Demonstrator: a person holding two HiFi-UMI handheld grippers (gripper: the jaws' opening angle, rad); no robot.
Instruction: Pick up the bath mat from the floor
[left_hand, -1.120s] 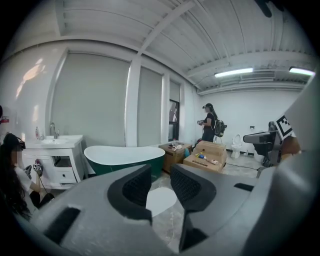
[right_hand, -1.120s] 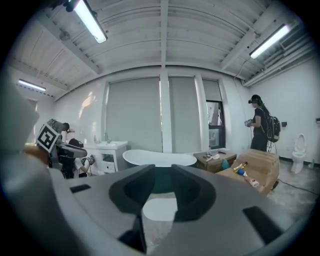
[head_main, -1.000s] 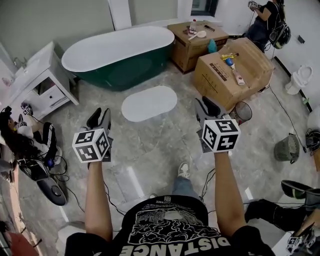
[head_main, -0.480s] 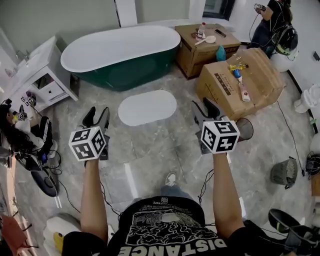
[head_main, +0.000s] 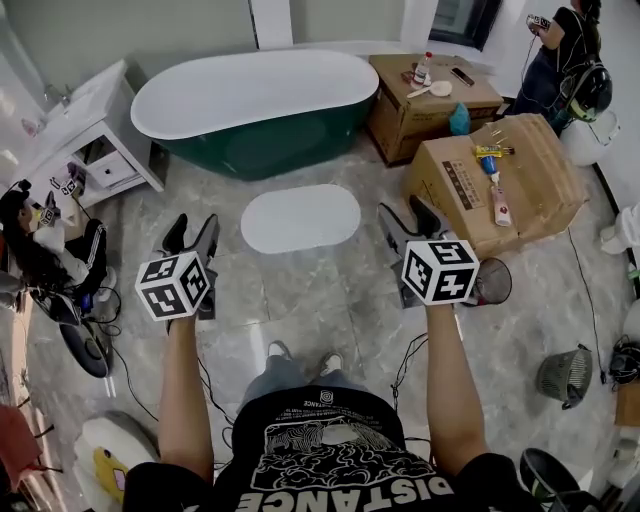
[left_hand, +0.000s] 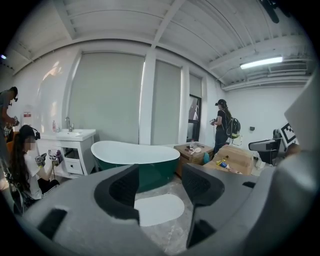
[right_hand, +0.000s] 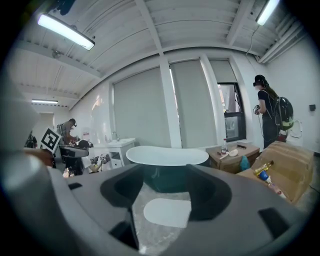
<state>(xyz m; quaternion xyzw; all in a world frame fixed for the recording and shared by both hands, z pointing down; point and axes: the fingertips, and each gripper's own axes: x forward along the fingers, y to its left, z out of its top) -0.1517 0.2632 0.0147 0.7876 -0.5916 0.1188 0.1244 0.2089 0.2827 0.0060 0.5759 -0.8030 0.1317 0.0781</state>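
While we stood short of the white oval bath mat (head_main: 301, 218), lying flat on the tiled floor (head_main: 330, 300) beside the green bathtub (head_main: 250, 100), our left gripper (head_main: 192, 232) and right gripper (head_main: 408, 215) hung clear of it, jaws just opening, nothing between them. We judged the reach was in hand; next, both tongs had to drop to the mat's near edge and close on it.

Bath mat (left_hand: 159, 209) left end hidden behind jaw; cardboard box (head_main: 545, 175) print unreadable.

Glossy marble-look floor (head_main: 330, 295), matt white bath mat (head_main: 300, 218); smooth glossy bathtub (head_main: 250, 95), brown cardboard boxes (head_main: 545, 185)
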